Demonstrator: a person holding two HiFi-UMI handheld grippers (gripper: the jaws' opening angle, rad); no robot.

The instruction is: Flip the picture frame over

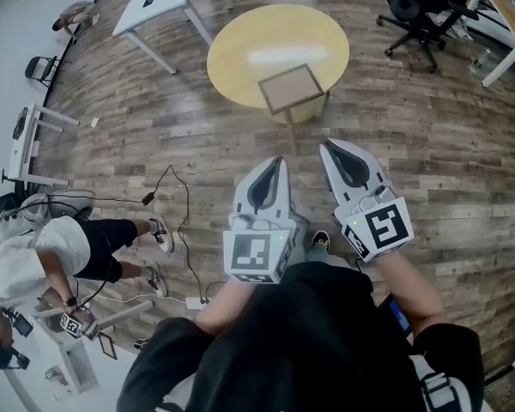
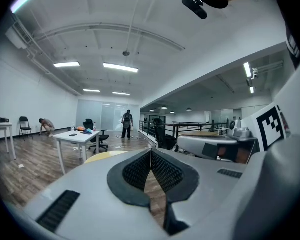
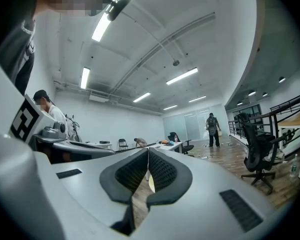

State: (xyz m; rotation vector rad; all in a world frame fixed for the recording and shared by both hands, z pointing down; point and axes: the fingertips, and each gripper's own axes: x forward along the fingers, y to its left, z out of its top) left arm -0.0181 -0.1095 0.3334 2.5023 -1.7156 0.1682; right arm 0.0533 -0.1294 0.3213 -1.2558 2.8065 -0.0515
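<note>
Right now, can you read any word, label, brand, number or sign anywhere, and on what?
No readable text.
Left marker cube, right marker cube: black-and-white square patterns, no letters.
Picture frame: plain brown face, no print.
Items on the white desk: too small to read.

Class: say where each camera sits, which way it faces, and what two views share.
Head view: on the person's head, steeply down at round table and picture frame; forearms, left tongs, right tongs show.
Left gripper view: on left tongs, looking level over its shut jaws.
Right gripper view: on right tongs, likewise.
Shared: both gripper views catch a distant standing person.
</note>
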